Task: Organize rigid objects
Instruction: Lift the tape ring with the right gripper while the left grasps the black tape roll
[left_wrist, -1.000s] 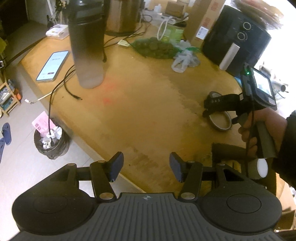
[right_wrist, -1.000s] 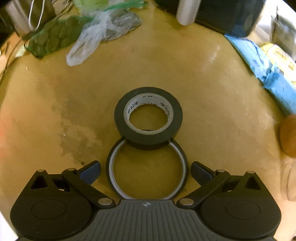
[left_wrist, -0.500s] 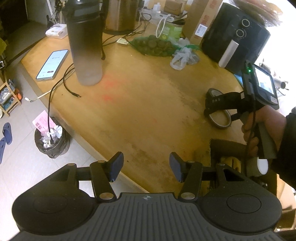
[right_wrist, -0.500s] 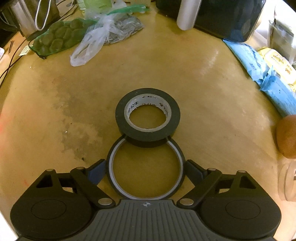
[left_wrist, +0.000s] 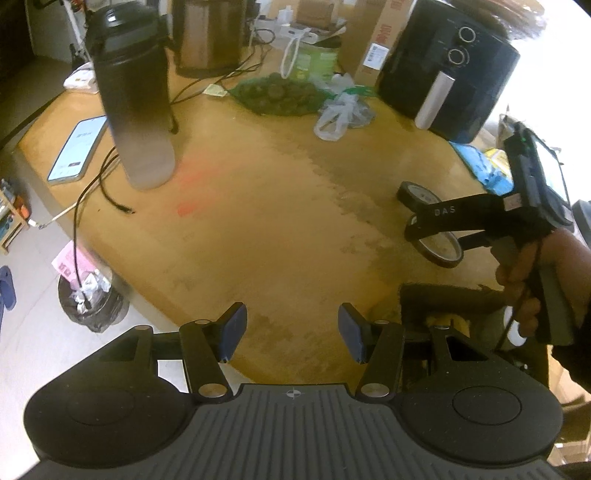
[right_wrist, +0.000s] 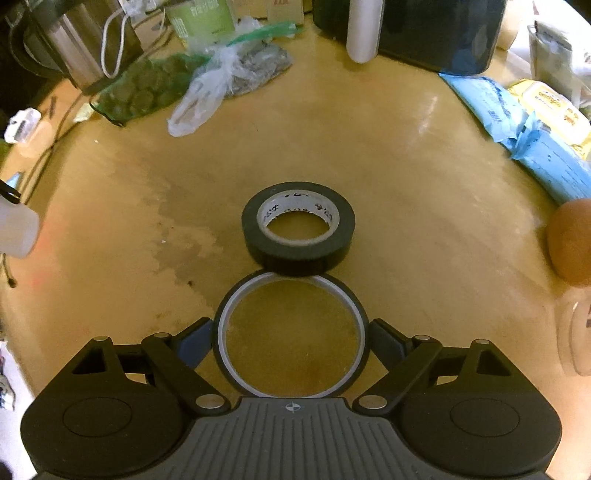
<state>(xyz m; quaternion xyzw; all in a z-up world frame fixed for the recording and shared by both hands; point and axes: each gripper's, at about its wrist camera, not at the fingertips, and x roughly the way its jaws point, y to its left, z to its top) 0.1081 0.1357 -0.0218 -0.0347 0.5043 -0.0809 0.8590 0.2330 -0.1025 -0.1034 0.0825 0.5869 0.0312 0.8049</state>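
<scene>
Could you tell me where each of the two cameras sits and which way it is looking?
Left wrist: on the left claw, angled down across the wooden table toward a dark bottle and an air fryer; the person's right hand shows.
Right wrist: on the right claw, looking steeply down at a thin tape ring between its pads and a black tape roll just beyond.
Shared: both tapes, the table and the right claw.

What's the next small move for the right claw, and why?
Probably lift straight up a little. The right claw has just closed on the thin, wide black tape ring, its pads against both sides, and the thick black tape roll overlaps the ring's far edge, so dragging sideways could shove it.
</scene>
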